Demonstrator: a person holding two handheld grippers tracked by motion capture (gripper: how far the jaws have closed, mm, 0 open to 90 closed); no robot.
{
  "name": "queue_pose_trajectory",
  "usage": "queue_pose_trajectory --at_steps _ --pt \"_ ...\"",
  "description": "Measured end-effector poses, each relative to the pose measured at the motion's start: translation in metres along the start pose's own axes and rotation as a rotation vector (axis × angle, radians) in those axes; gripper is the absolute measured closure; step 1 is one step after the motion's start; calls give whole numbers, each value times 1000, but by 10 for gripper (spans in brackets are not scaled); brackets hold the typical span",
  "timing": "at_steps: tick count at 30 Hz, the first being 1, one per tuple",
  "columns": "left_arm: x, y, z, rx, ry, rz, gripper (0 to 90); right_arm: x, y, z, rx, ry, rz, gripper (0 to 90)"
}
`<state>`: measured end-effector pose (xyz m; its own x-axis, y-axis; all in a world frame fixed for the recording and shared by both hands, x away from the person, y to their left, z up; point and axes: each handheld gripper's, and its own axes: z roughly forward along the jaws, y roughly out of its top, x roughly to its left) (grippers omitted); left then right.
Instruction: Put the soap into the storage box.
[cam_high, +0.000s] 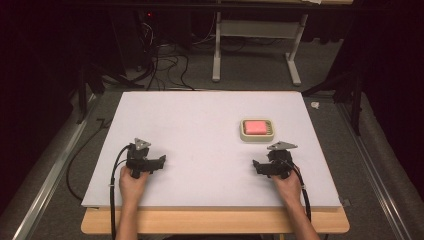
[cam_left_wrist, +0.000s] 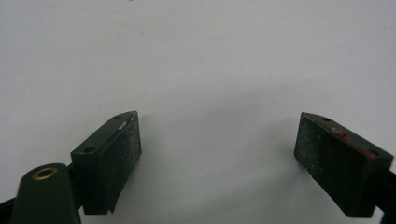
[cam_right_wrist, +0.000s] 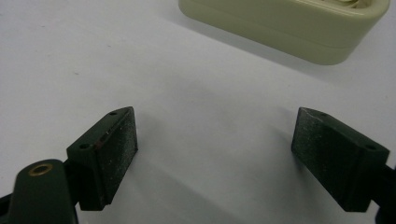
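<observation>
Cream soap dish (cam_high: 257, 130) holding pink soap (cam_high: 256, 126) sits near the released right hand-held gripper (cam_high: 261, 167); left hand-held gripper (cam_high: 159, 161) likewise released.

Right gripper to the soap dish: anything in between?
Nothing. In the right gripper view, bare white tabletop runs from the open right gripper to the cream soap dish; the high view agrees.

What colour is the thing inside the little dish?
Pink. The block sits in a cream dish, best seen in the high view.
</observation>
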<state>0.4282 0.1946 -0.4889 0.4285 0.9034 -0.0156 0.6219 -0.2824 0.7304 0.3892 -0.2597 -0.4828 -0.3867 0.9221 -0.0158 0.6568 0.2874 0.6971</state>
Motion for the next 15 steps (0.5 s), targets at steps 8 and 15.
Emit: queue_pose_trajectory --at_steps 8,15 --pt "0 0 0 0 0 0 151 0 -1 0 -5 0 -2 146" --pt "0 0 0 0 0 0 151 0 0 0 -2 3 -1 145"
